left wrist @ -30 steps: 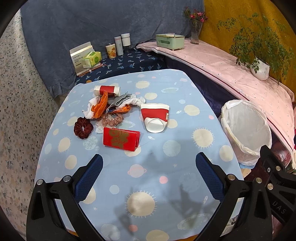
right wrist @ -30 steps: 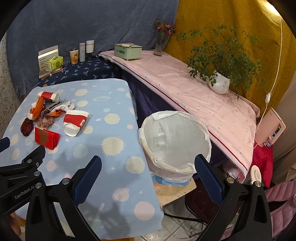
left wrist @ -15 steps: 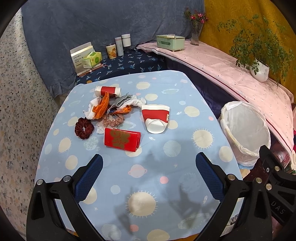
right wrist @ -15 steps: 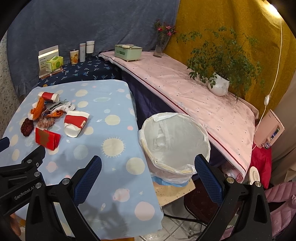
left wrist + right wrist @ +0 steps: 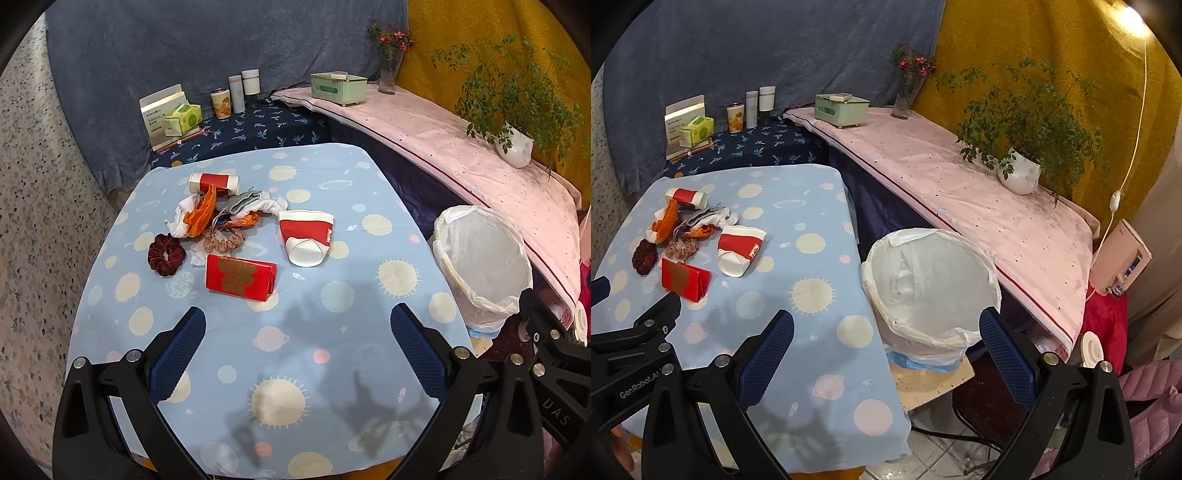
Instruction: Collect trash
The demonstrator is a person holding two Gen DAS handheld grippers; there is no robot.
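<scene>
On the blue planet-print table [image 5: 332, 369] lies a pile of trash: a red folded packet [image 5: 240, 277], a crushed red-and-white paper cup [image 5: 306, 236], a second red-and-white cup [image 5: 214, 183] on its side, orange wrappers [image 5: 201, 216], white and grey cloth scraps [image 5: 255, 203], a dark red scrunchie [image 5: 166, 254] and a beige scrunchie [image 5: 223, 240]. A white-lined bin [image 5: 931, 288] stands off the table's right edge. My left gripper [image 5: 297, 354] hovers open over the near table, short of the packet. My right gripper [image 5: 886, 358] is open, near the bin's front rim.
A dark blue shelf behind the table holds a tissue pack [image 5: 183, 120], a box and several bottles [image 5: 236, 94]. A pink-covered ledge [image 5: 960, 192] carries a green box [image 5: 842, 109], a flower vase [image 5: 905, 96] and a potted plant [image 5: 1019, 177]. A chair seat [image 5: 931, 376] sits under the bin.
Both views have shifted only slightly; the table items sit a little lower in the left wrist view. Both grippers stay open, nothing taken hold of.
</scene>
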